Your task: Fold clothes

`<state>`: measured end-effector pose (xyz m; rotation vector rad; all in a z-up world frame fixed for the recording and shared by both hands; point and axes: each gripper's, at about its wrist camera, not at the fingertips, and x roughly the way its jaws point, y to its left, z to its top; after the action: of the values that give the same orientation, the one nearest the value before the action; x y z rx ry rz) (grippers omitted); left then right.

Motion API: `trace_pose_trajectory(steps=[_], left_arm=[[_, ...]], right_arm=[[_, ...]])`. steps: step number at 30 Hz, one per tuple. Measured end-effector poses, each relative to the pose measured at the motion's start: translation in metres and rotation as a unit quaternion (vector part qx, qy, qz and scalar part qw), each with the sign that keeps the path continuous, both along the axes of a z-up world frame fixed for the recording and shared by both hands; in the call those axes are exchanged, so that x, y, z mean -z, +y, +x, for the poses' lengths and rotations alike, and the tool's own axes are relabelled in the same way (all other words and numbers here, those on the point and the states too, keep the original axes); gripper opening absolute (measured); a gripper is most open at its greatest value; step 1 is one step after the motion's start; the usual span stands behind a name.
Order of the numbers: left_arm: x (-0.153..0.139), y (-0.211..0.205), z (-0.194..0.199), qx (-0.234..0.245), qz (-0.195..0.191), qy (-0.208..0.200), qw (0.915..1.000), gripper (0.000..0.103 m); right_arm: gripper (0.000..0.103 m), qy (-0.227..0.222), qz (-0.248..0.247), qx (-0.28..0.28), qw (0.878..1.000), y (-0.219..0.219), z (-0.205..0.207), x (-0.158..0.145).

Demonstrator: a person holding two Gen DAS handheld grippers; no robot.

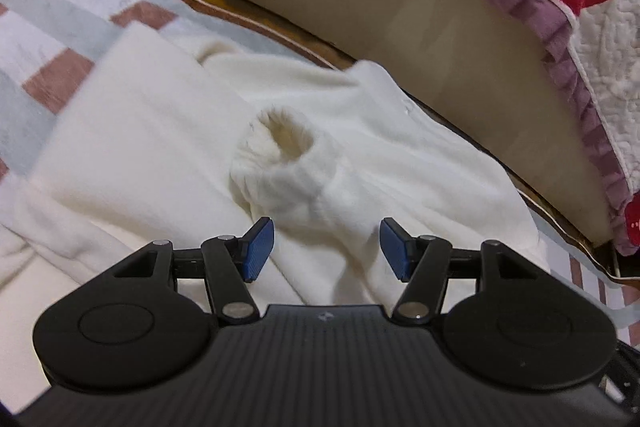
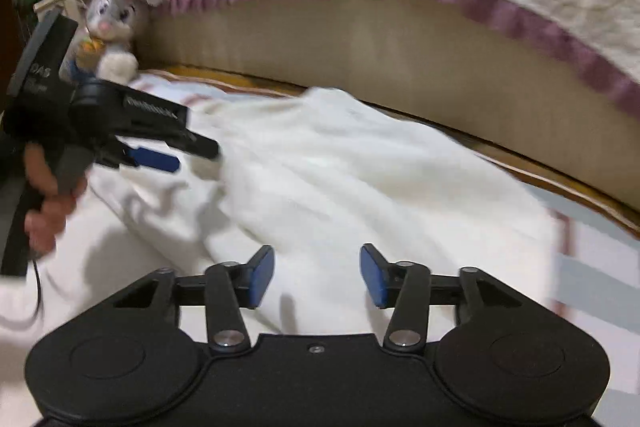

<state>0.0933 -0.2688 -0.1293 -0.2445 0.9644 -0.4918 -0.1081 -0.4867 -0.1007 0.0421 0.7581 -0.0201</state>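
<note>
Both tongs (image 1: 327, 249) (image 2: 317, 275) agape above white sweater (image 1: 280, 163).

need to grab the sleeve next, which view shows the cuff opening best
The left wrist view. The round cuff opening of the white garment sits centred just ahead of the open left hand-held gripper, facing the camera. The right wrist view shows only the garment's rumpled body ahead of the open right hand-held gripper; no cuff is discernible there.
</note>
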Motion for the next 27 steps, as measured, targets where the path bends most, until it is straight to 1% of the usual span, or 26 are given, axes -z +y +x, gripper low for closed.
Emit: trace_pose_trajectory(steps=[2, 4, 5, 7, 9, 11, 13, 16, 17, 18, 19, 20, 21, 22, 24, 26, 27], left_arm=[[0.002, -0.004, -0.004, 0.003, 0.028, -0.009, 0.9996, 0.06], [0.005, -0.003, -0.004, -0.002, 0.055, -0.017, 0.9984, 0.061], [0.005, -0.001, -0.004, -0.008, 0.06, -0.02, 0.998, 0.061], [0.005, 0.002, 0.0, -0.013, 0.057, -0.03, 0.9979, 0.061], [0.003, 0.002, 0.003, -0.003, 0.053, -0.047, 0.9975, 0.061], [0.0, 0.002, 0.007, 0.006, 0.048, -0.064, 0.9968, 0.063], [0.002, -0.007, 0.011, 0.027, 0.05, -0.077, 0.9954, 0.07], [0.011, -0.029, 0.015, 0.078, 0.072, -0.077, 0.9914, 0.07], [0.013, -0.034, 0.014, 0.088, 0.079, -0.079, 0.9898, 0.069], [0.016, -0.039, 0.013, 0.099, 0.086, -0.081, 0.988, 0.054], [0.013, -0.04, 0.009, 0.105, 0.088, -0.089, 0.9866, 0.006], [0.007, -0.038, 0.003, 0.107, 0.085, -0.101, 0.9855, 0.006], [0.002, -0.036, -0.002, 0.109, 0.083, -0.112, 0.9842, 0.005], [-0.007, -0.029, -0.008, 0.1, 0.067, -0.12, 0.9854, 0.005], [-0.025, -0.006, -0.021, 0.069, 0.014, -0.122, 0.9901, 0.006], [-0.028, 0.022, -0.029, 0.04, -0.042, -0.094, 0.9939, 0.008], [-0.023, 0.032, -0.03, 0.028, -0.051, -0.072, 0.9957, 0.014]], right_arm=[[0.06, 0.013, -0.016, 0.04, 0.999, -0.014, -0.017, 0.0], [0.061, 0.041, -0.026, 0.059, 0.997, -0.019, -0.024, 0.009], [0.061, 0.055, -0.031, 0.066, 0.996, -0.021, -0.028, 0.013], [0.061, 0.083, -0.041, 0.082, 0.992, -0.024, -0.035, 0.023], [0.061, 0.095, -0.053, 0.089, 0.99, -0.023, -0.035, 0.03], [0.061, 0.106, -0.066, 0.096, 0.988, -0.022, -0.036, 0.037], [0.061, 0.116, -0.079, 0.103, 0.985, -0.021, -0.036, 0.044], [0.061, 0.132, -0.097, 0.113, 0.98, -0.019, -0.037, 0.054], [0.061, 0.128, -0.094, 0.122, 0.98, -0.022, -0.034, 0.055], [0.059, 0.119, -0.086, 0.13, 0.981, -0.025, -0.033, 0.055], [0.053, 0.108, -0.079, 0.134, 0.982, -0.028, -0.034, 0.053], [0.042, 0.096, -0.073, 0.137, 0.983, -0.03, -0.035, 0.051], [0.014, 0.084, -0.067, 0.14, 0.984, -0.033, -0.036, 0.049], [0.014, 0.076, -0.063, 0.146, 0.984, -0.035, -0.038, 0.045], [0.013, 0.061, -0.059, 0.163, 0.983, -0.036, -0.045, 0.039], [0.013, 0.06, -0.057, 0.168, 0.982, -0.035, -0.047, 0.035], [0.013, 0.06, -0.057, 0.17, 0.982, -0.034, -0.048, 0.034]])
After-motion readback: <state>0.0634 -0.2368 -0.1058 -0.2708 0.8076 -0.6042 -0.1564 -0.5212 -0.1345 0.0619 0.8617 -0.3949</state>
